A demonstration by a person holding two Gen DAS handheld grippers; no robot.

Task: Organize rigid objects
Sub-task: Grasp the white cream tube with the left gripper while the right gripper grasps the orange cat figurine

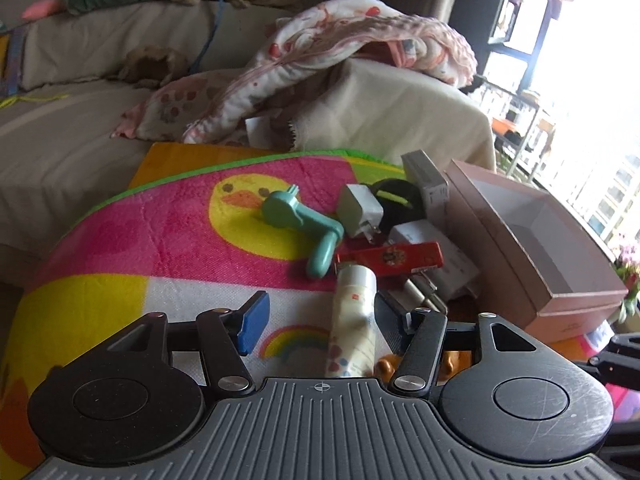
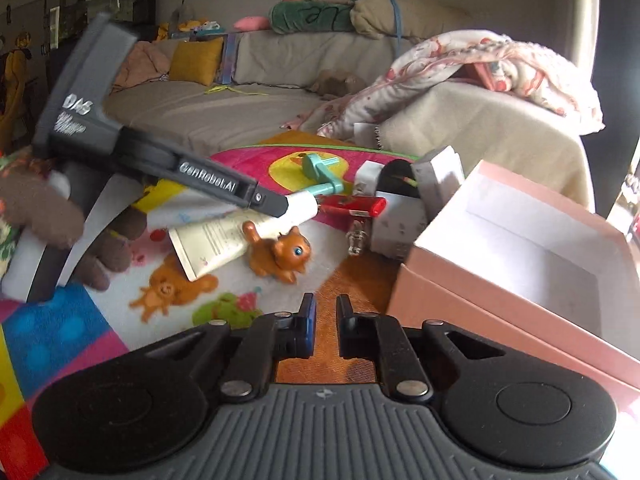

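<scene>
Nearest our left lens, the left gripper [image 1: 318, 322] stands with its jaws apart, straddling a cream lotion tube [image 1: 352, 320] whose white cap points away from us; its right pad seems to sit against the tube while the blue left pad is clear of it, so we judge nothing is clamped yet. Our right gripper [image 2: 323, 322] has its tongs drawn together on nothing, hovering over a bare brown patch beside the pink open box [image 2: 520, 280], which looks empty from here. Everything we mean to sort lies on the cartoon play mat [image 1: 160, 248]: an orange toy cat [image 2: 280, 254] touching the tube's side, a teal hand crank [image 1: 304, 220], a red flat case [image 1: 390, 258], a white plug adapter [image 1: 360, 210] leaning on a black ring-shaped item (we cannot tell what it is), and a grey carton [image 1: 426, 180] standing against the box wall. We judge the step in hand is the pick of the tube, with the box as the likely destination. Next we need the left jaws to close squarely on the tube's body, not its slick cap, then lift clear of the cat without dragging it along. Our right hand should reopen before it reaches for the cat or the case, and keep out of the left one's path to the box.
</scene>
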